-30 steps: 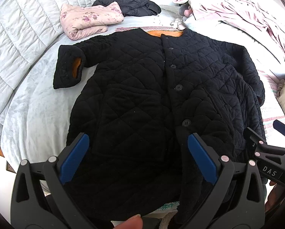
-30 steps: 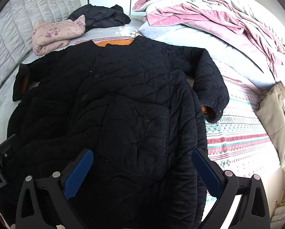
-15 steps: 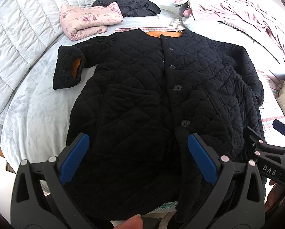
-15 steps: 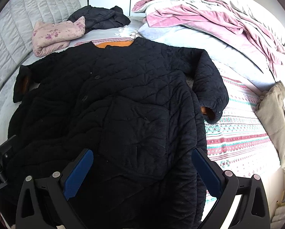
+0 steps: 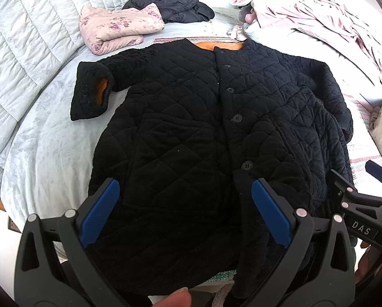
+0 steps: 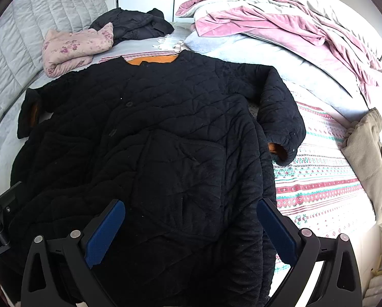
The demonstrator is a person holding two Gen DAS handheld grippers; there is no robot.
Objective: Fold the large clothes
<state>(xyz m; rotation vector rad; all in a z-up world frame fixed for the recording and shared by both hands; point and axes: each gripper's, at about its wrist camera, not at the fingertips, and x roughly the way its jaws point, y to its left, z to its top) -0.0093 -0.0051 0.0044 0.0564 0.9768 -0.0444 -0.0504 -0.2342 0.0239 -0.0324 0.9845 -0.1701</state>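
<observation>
Here, both tools, left and right, are held wide over a black coat; only one thick layer could be caught, or slipped

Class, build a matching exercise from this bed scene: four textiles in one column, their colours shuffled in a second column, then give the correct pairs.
Things:
1. quilted coat
2. coat lining
3. folded blanket
4. garment at the bed's right edge

Colours:
A. beige
B. pink with flowers
C. black
D. orange

Pairs: 1-C, 2-D, 3-B, 4-A
</observation>
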